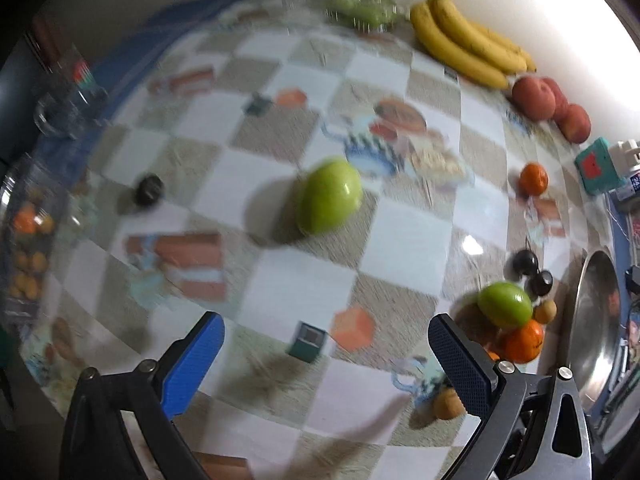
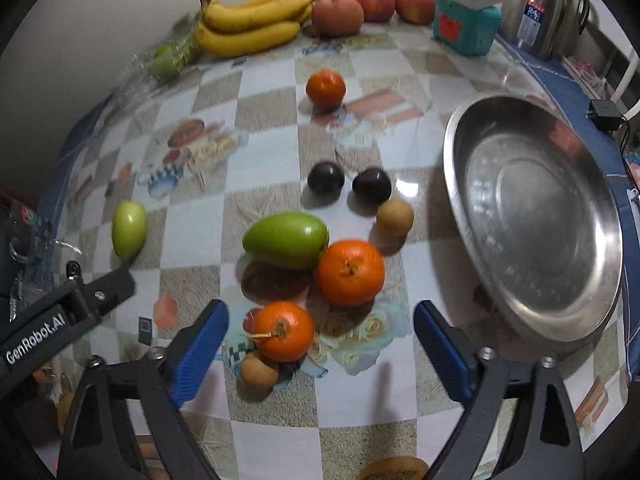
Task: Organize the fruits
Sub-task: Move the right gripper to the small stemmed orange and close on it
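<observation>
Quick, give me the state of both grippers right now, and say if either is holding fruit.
Left gripper: open, holding nothing; bare tablecloth between its fingers.
Right gripper: open, holding nothing; a small orange lies between its fingers, untouched.

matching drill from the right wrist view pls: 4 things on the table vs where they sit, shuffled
Things:
1. bananas
2. steel bowl
3. lone green fruit
4. two dark plums

Places:
A. right side of the table
B. middle, just beyond the fruit cluster
C. far edge, by the wall
D. left side, apart from the rest

Pairs: 1-C, 2-A, 3-D, 4-B
</observation>
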Demonstrator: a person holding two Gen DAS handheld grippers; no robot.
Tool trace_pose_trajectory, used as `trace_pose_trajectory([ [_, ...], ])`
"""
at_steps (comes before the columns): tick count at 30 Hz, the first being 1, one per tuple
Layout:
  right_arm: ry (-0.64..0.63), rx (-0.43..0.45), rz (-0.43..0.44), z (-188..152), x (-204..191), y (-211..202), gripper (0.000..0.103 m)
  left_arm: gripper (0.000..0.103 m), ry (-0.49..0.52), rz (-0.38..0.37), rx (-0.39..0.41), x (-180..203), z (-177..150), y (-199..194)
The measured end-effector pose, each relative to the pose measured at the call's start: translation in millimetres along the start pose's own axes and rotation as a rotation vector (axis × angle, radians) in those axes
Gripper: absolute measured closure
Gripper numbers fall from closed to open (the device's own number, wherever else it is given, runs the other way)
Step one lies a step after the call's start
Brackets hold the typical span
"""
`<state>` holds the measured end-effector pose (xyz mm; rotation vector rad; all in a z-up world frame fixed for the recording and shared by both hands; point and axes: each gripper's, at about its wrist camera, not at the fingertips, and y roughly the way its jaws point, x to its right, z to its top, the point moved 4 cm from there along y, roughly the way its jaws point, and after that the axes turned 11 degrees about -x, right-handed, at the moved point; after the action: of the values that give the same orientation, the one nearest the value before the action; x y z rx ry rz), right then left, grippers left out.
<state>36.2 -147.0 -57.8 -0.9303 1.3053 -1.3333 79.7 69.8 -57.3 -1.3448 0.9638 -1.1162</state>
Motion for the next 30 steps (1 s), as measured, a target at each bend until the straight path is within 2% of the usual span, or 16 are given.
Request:
trace_pose_trajectory([
  [1, 0.001, -0.011, 0.001, -1.4, -0.6, 2.8, 0.018, 0.000, -0.004, -0.008, -0.019, 0.8, -1.4, 5.2],
  [4, 0.004, -0.030, 0.007, -3.7, -1.3, 9.2, 0.018, 0.000, -0.030, 0.000, -0.057, -1.9, -3.0, 16.9],
  [11, -0.004, -0.061, 0.007, -5.6, -8.2, 21.3, 0.018, 0.000, -0.081, 0.006, -0.079, -9.6, -2.5, 27.6],
  [15, -0.027, -0.059, -0.018, -5.9, -13.3, 25.3, 0.019, 0.000, -0.069, 0.031, -0.092, -9.2, -0.5, 35.0],
  [17, -0.038, -0.064, -0.009, -6.1, -16.2, 28.2, 0.033, 0.000, -0.060, 0.042, -0.096, -8.9, 0.4, 38.2],
  [19, -0.045, -0.077, 0.006, -6.4, -18.1, 32.7, 0.034, 0.000, -0.058, 0.038, -0.106, -3.9, -0.7, 42.8],
  [23, -0.052, -0.071, 0.021, -5.4, -20.5, 33.6, 0.047, 0.000, -0.056, 0.042, -0.103, -1.8, -2.1, 44.8],
  [27, -0.044, -0.071, 0.036, -5.4, -20.5, 34.5, 0.049, 0.000, -0.050, 0.018, -0.101, 4.2, -8.0, 38.7],
  [30, -0.049, -0.067, 0.058, -8.7, -17.8, 29.8, 0.058, 0.000, -0.050, 0.014, -0.108, 6.0, -9.5, 40.7],
])
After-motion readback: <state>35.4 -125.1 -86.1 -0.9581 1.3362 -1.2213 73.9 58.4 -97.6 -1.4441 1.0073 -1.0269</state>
